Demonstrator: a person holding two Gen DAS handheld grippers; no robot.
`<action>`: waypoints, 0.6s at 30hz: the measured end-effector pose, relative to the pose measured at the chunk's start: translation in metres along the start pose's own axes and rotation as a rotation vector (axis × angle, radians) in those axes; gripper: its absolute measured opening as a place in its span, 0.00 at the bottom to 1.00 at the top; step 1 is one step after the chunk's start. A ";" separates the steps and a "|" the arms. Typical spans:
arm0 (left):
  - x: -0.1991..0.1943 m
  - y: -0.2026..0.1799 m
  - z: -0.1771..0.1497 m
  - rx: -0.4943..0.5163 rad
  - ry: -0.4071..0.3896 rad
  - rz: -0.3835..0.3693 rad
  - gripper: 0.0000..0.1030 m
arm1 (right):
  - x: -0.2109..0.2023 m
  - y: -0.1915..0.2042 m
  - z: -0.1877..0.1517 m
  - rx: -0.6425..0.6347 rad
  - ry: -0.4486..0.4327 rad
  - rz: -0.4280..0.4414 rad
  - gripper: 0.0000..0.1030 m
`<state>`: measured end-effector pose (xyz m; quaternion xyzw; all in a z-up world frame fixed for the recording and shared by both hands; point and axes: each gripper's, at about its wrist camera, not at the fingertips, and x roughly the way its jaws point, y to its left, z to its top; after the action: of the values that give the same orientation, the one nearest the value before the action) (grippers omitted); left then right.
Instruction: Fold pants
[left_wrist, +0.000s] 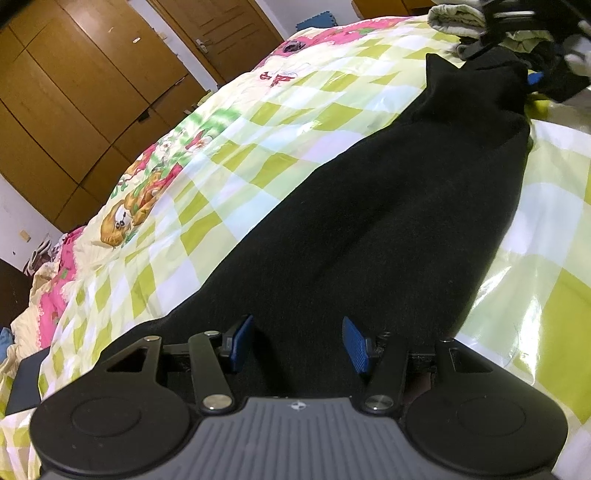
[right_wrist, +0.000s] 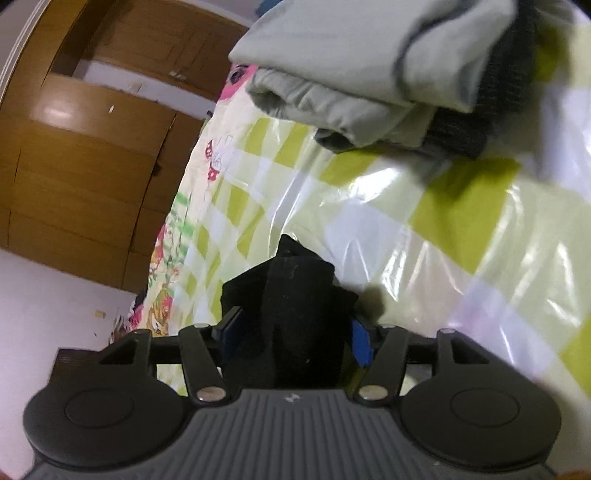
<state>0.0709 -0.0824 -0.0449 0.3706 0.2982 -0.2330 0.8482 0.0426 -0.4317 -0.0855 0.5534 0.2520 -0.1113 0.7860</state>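
Black pants (left_wrist: 388, 221) lie stretched lengthwise on a bed with a green-and-white checked cover (left_wrist: 229, 155). My left gripper (left_wrist: 297, 341) is at their near end, its blue-padded fingers (left_wrist: 354, 345) apart with black cloth between and under them. My right gripper (right_wrist: 293, 338) holds the far end of the pants (right_wrist: 295, 295), a bunch of black cloth filling the space between its fingers. In the left wrist view the right gripper (left_wrist: 532, 74) shows at the top right, at the pants' far end.
A folded grey garment pile (right_wrist: 369, 70) lies on the bed just beyond the right gripper, also visible in the left wrist view (left_wrist: 458, 18). Wooden wardrobe doors (left_wrist: 74, 92) stand past the bed's left edge. A dark flat object (left_wrist: 26, 384) lies at the near left.
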 end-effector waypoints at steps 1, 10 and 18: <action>0.000 0.000 0.001 0.004 0.003 0.002 0.64 | 0.003 0.005 -0.001 -0.019 -0.002 -0.002 0.59; 0.000 -0.002 0.004 0.018 0.010 0.011 0.64 | 0.014 0.015 -0.013 -0.156 0.001 0.003 0.52; -0.004 -0.006 0.010 0.025 0.028 0.023 0.64 | 0.006 0.009 -0.003 0.033 0.014 0.266 0.11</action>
<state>0.0680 -0.0930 -0.0396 0.3880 0.3028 -0.2219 0.8417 0.0507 -0.4250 -0.0823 0.5955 0.1800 -0.0061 0.7829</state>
